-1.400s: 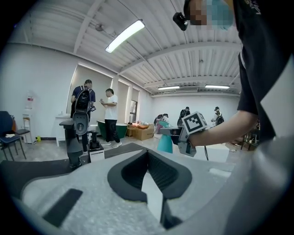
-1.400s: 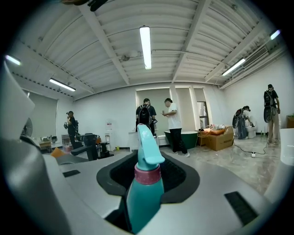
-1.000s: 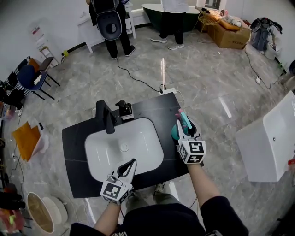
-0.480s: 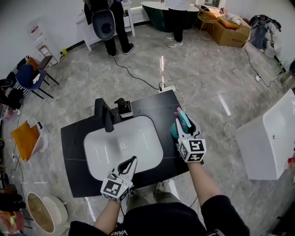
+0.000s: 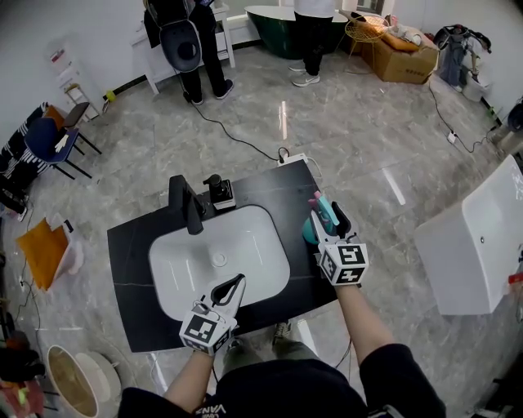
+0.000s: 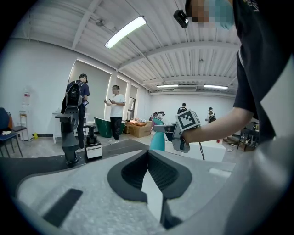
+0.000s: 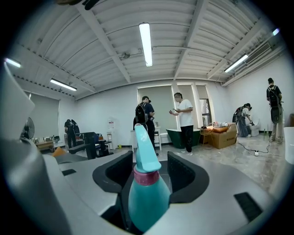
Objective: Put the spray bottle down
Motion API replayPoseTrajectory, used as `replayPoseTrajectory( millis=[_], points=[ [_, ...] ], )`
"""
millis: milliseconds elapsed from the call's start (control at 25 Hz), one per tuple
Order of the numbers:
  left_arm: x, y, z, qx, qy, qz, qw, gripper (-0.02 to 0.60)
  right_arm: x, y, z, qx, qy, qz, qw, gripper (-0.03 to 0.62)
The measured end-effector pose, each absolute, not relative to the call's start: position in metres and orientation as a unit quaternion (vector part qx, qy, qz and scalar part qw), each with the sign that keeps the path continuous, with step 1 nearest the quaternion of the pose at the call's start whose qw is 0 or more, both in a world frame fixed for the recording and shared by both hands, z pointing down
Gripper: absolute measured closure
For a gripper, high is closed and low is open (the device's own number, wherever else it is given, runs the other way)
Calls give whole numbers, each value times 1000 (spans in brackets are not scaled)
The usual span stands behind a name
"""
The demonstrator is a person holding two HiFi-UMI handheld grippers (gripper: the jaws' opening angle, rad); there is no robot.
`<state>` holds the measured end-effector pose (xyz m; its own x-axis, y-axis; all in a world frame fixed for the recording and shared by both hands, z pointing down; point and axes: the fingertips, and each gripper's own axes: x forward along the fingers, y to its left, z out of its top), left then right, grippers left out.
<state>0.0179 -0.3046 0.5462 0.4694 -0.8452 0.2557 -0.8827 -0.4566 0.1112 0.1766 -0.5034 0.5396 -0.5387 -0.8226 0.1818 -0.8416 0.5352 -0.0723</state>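
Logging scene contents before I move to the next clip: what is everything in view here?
countertop: one, black, centre of floor
sink basin: one, white, set in countertop
faucet: one, black, basin's far edge
soap dispenser: one, black with white label, beside faucet
spray bottle: one, teal with pink collar, countertop right of basin
people: two, dark and white tops, background
bathtub: one, dark green, far wall
left hand-held gripper: one, grey, basin's near edge, jaws together, empty
right hand-held gripper: one, grey, jaws opening around spray bottle
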Motion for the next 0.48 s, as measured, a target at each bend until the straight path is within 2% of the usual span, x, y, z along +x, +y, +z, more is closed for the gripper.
replayPoseTrajectory(
  millis=[480],
  points=[
    [8,-299,534,870,-476,71,108,570,191,-463,534,515,-850,87,65,364]
  ],
)
